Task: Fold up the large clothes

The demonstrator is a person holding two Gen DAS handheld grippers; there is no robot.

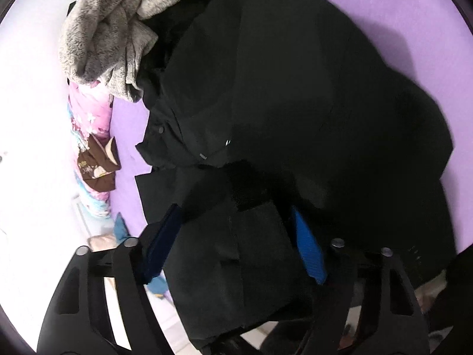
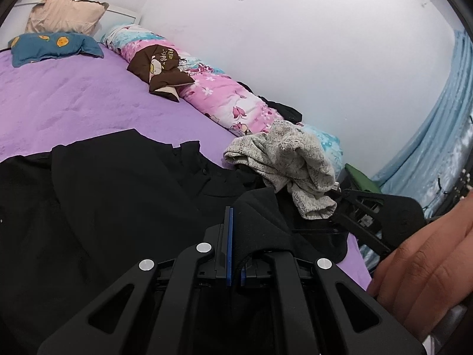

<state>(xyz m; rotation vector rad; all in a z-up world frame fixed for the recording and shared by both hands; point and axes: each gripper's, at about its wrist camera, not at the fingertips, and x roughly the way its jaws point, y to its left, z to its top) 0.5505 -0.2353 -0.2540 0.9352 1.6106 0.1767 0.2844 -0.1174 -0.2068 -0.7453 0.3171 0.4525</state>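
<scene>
The right gripper [image 2: 235,254] is pinching the black garment [image 2: 124,195]; the left gripper [image 1: 236,242] is straddling another fold, wide, needing to close.

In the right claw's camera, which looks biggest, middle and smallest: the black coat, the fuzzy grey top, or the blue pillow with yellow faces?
1. Black coat, by far the biggest.
2. Fuzzy grey top.
3. Blue pillow, though it lies farthest from the camera, so it may only look smaller than the grey top.
</scene>
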